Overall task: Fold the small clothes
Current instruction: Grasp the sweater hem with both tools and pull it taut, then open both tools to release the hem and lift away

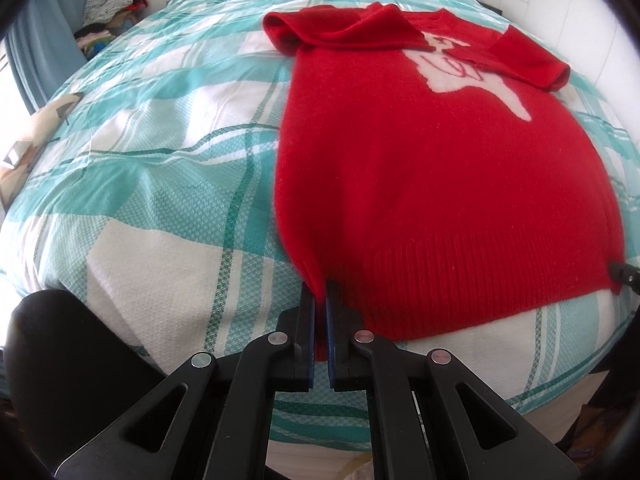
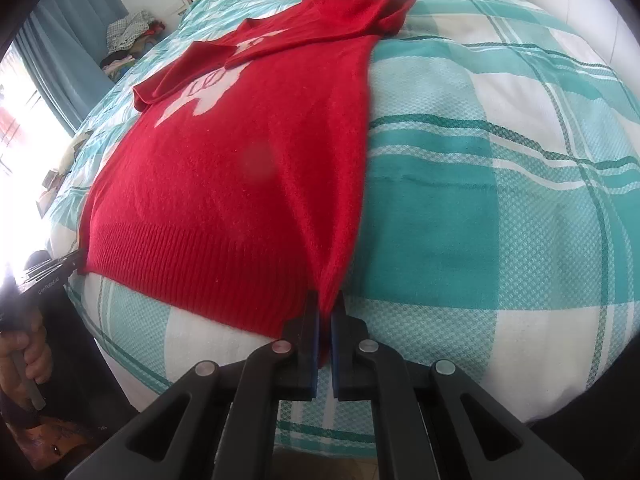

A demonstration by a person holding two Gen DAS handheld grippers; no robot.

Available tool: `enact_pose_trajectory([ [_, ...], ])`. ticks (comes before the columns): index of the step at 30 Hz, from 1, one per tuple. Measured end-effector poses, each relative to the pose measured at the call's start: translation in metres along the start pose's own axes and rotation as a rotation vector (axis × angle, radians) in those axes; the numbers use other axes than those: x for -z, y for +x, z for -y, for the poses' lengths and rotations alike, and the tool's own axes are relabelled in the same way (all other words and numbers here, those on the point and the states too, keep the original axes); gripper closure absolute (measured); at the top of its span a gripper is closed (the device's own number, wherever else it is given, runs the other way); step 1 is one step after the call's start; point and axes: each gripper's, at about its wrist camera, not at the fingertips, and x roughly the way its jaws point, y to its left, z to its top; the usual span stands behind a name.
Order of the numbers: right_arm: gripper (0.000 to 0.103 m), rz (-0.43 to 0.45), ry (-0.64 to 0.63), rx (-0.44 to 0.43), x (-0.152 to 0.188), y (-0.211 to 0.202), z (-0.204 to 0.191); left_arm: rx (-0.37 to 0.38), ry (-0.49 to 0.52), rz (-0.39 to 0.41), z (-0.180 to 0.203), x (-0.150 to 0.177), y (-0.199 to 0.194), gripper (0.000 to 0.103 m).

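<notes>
A small red knit sweater (image 1: 432, 168) with a white figure on its chest lies flat on the bed, both sleeves folded across the chest. My left gripper (image 1: 320, 292) is shut on the sweater's near left hem corner. My right gripper (image 2: 326, 300) is shut on the near right hem corner of the sweater (image 2: 240, 184). The right gripper's tip shows at the right edge of the left wrist view (image 1: 624, 274). The left gripper shows at the left edge of the right wrist view (image 2: 60, 266), held by a hand.
The bed is covered with a teal and white checked sheet (image 1: 152, 168) that also fills the right wrist view (image 2: 500, 168). A pile of clothes (image 1: 108, 12) lies beyond the bed's far left, next to blue curtains (image 2: 76, 36). The bed's near edge is just below both grippers.
</notes>
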Motion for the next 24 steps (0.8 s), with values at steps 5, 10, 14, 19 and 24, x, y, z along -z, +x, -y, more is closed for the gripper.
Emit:
enact_pose_trajectory([
  [5, 0.099, 0.003, 0.008, -0.003, 0.0, 0.0, 0.001, -0.003, 0.004, 0.002, 0.0, 0.0, 0.0, 0.099],
  [10, 0.099, 0.005, 0.025, -0.011, 0.001, -0.001, 0.003, -0.014, 0.012, 0.009, 0.003, 0.0, 0.0, 0.099],
  [14, 0.099, 0.009, 0.037, -0.02, 0.002, -0.002, 0.004, -0.023, 0.015, 0.016, 0.004, 0.0, 0.0, 0.099],
  [19, 0.092, 0.017, 0.062, -0.055, 0.004, -0.005, 0.007, -0.026, 0.001, 0.028, 0.003, 0.002, -0.004, 0.096],
  [24, 0.079, 0.008, 0.076, -0.075, 0.009, -0.011, 0.007, -0.097, -0.002, 0.061, 0.001, 0.005, -0.018, 0.037],
])
